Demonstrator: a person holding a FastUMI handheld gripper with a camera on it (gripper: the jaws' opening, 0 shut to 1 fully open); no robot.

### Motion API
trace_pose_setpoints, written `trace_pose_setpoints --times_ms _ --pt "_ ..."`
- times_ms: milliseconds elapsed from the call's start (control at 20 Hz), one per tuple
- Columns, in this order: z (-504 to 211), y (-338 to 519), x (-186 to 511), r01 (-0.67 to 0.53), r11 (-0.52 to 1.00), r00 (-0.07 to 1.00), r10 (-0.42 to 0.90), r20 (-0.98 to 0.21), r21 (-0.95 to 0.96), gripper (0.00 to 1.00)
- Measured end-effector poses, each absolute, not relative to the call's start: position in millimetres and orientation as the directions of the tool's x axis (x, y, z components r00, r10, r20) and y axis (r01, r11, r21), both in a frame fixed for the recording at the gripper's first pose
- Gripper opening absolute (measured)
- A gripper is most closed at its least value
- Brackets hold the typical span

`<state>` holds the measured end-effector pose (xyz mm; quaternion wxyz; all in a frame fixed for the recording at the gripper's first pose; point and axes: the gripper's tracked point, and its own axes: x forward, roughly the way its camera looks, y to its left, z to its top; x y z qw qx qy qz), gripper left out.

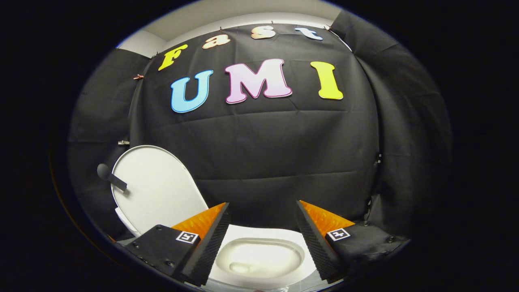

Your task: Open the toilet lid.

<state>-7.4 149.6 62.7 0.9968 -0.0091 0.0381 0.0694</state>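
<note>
Toilet lid (158, 186) stands raised beside the open bowl (259, 257); hand-held gripper (261, 211) wide, holding nothing: back straight off, clear of the lid's handle (110, 177)

Bathroom booth, toilet (259, 255), black cloth wall (284, 154)

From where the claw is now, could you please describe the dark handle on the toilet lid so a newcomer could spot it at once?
Start at the white toilet bowl between the open claw fingers. Beyond the fingers to one side, the white toilet lid stands raised against the black cloth wall. The handle is the dark strip with a rounded knob jutting off the lid's outer edge, the only dark mark on it.
</note>
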Motion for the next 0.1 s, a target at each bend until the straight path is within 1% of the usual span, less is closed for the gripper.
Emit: trace_pose_setpoints --times_ms 100 --pt "62.5 150.2 -8.0 -0.145 0.989 0.986 0.144 -0.080 -0.007 0.99"
